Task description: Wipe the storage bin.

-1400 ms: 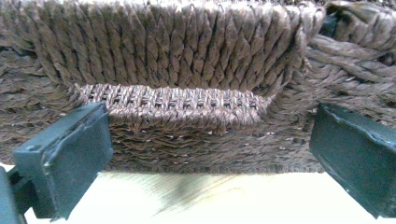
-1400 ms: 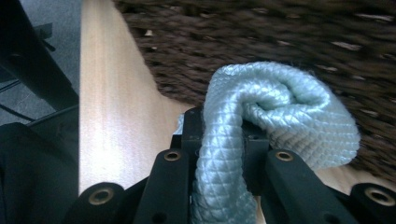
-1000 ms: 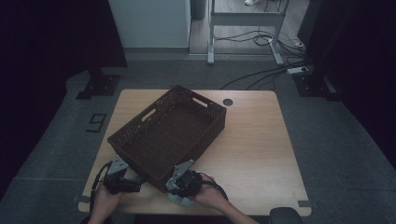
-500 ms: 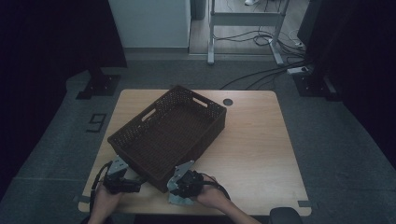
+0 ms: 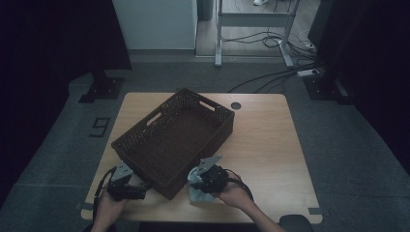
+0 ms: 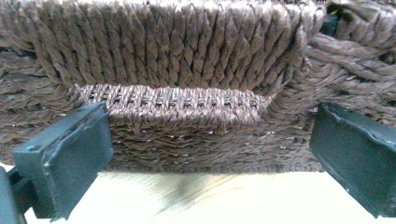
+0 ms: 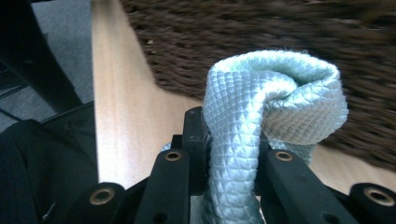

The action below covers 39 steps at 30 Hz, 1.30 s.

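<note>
A dark brown woven basket (image 5: 179,140) sits askew on the wooden table (image 5: 270,145), with nothing in it. My right gripper (image 5: 203,178) hovers just off the basket's near right wall, shut on a pale mint cloth (image 5: 196,192). In the right gripper view the folded cloth (image 7: 271,102) bulges out above the right gripper (image 7: 229,140), with the basket (image 7: 261,32) blurred behind it. My left gripper (image 5: 140,192) rests at the basket's near left wall. Its jaws stand wide open in the left gripper view, the left gripper (image 6: 210,158) facing the woven wall (image 6: 187,60) with nothing between them.
The table's right half (image 5: 261,159) is bare wood, with a small round hole (image 5: 235,105) near its far edge. Grey floor (image 5: 58,159) surrounds the table, with a metal frame (image 5: 251,29) and cables (image 5: 270,77) beyond it. The near table edge (image 6: 210,196) lies just below the left jaws.
My right gripper has lifted with the cloth and shifted to the right and farther along the basket's near wall. The left gripper and the basket have stayed where they were.
</note>
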Motion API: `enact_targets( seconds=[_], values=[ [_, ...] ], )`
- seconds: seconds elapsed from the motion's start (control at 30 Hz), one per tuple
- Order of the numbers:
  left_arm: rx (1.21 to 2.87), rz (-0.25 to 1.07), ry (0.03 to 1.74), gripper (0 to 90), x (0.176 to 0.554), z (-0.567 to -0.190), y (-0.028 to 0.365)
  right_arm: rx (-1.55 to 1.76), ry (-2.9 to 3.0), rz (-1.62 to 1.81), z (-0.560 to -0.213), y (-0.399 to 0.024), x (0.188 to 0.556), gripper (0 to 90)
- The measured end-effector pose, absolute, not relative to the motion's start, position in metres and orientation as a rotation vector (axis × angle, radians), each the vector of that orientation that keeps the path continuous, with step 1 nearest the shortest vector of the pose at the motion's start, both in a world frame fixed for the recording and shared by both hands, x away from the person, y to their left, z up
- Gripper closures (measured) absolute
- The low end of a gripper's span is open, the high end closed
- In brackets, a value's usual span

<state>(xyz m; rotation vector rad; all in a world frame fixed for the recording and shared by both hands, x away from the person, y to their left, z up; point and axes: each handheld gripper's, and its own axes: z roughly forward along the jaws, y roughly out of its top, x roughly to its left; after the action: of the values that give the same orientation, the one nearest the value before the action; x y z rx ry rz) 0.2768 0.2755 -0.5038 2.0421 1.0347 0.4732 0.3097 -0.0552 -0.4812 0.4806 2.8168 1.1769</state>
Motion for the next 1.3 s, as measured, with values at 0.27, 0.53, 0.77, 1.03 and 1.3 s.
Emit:
enact_targets(
  seconds=[0.27, 0.53, 0.77, 1.03, 1.3],
  values=[
    [2.045, 0.474, 1.034, 0.0, 0.277, -0.504, 0.275, 0.573, 2.735, 1.172, -0.464, -0.083, 0.324, 76.9],
    [2.043, 0.474, 1.035, 0.0, 0.277, -0.504, 0.275, 0.654, 2.678, 1.142, -0.455, -0.108, 0.336, 76.9],
    [2.046, 0.474, 1.035, 0.0, 0.277, -0.504, 0.276, 0.757, 2.612, 1.113, -0.452, -0.141, 0.348, 76.9],
    [2.046, 0.474, 1.034, 0.0, 0.277, -0.504, 0.276, 0.879, 2.526, 1.072, -0.447, -0.184, 0.359, 76.9],
    [2.045, 0.474, 1.035, 0.0, 0.277, -0.504, 0.276, 1.012, 2.435, 1.022, -0.448, -0.227, 0.366, 76.9]
  ],
)
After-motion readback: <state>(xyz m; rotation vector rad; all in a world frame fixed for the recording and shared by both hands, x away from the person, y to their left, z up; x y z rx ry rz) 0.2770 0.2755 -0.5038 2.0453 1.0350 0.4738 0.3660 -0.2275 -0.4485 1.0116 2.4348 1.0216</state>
